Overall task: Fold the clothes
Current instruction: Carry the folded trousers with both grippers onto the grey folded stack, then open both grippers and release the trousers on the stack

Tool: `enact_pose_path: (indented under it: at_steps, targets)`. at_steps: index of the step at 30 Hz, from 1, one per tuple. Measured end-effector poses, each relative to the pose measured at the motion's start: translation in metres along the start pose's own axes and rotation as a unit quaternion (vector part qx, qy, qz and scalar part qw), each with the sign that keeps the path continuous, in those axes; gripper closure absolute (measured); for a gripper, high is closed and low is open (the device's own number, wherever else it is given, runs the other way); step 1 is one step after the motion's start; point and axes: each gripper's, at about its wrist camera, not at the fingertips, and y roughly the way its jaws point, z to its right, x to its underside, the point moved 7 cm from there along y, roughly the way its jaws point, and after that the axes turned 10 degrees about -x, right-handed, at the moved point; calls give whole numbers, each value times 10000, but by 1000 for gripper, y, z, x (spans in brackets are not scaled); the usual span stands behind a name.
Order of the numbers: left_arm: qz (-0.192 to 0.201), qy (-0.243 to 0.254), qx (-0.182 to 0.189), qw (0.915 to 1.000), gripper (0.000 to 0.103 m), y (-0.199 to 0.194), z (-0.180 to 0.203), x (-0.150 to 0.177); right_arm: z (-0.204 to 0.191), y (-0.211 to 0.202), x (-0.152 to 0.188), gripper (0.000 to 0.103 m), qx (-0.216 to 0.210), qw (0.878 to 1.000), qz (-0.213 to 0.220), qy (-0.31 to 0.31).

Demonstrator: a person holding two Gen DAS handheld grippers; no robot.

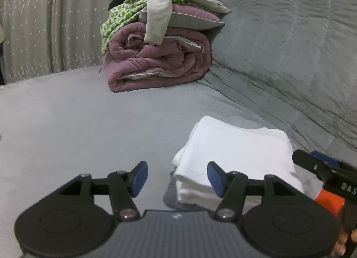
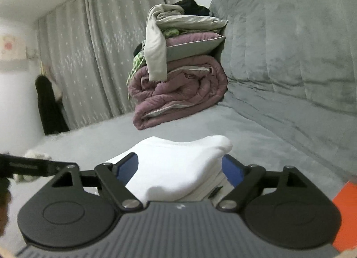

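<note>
A folded white cloth [image 1: 236, 157] lies on the grey bed [image 1: 78, 124], a neat stack with its layered edges facing the grippers. In the left wrist view its near left corner sits just ahead of the left gripper [image 1: 177, 178], whose blue pads [image 1: 139, 178] stand wide apart with nothing between them; the right-hand pad overlaps the cloth's front edge in the picture, but contact cannot be told.

The right gripper [image 2: 180, 168] is spread wide as well, its pads on either side of the cloth [image 2: 178, 164], which bulges up between them. Whether the pads touch the fabric is unclear. In the left wrist view the right gripper [image 1: 316, 162] shows at the cloth's right edge.

Left of the cloth the bed surface runs bare and flat to the curtain [image 1: 44, 23]. Beyond the cloth, well apart, a rolled purple quilt [image 1: 156, 61] sits with a pile of clothes [image 1: 160, 5] on top. A cream sleeve hangs down over the front of the roll. To the right a grey quilted cover [image 1: 290, 46] rises like a wall, its foot running close past the cloth's far right corner. In the right wrist view a small pale bundle [image 2: 33, 157] lies at the far left, behind the left gripper's arm.
</note>
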Motion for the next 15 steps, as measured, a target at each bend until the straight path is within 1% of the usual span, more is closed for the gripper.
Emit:
enact_pose_path:
  at_steps: [1, 3, 5, 7, 11, 13, 15]
  targets:
    - [-27, -39, -22, 10000, 38, -5, -3, -2, -4, -3, -3, 17, 0, 10000, -48, -60]
    - [-89, -153, -40, 9998, 36, -16, -8, -4, -14, -11, -10, 10, -31, 9998, -114, -180]
    - [-137, -257, -31, 9996, 36, -27, -11, -5, -24, -18, -17, 7, 16, 9995, -171, -252]
    - [-154, -316, -21, 9994, 33, -39, -13, -6, -36, -24, -22, 7, 34, 9994, -187, -277]
    - [-144, -322, -27, 9994, 19, -65, -18, -6, -61, -37, -32, 2, 70, 9992, -218, -327]
    - [-190, -347, -52, 9992, 16, -75, -22, -5, -73, -41, -35, 0, 83, 9990, -284, -345]
    - [-238, -394, -99, 9989, 11, -84, -27, -3, -86, -44, -35, 0, 148, 9984, -383, -396]
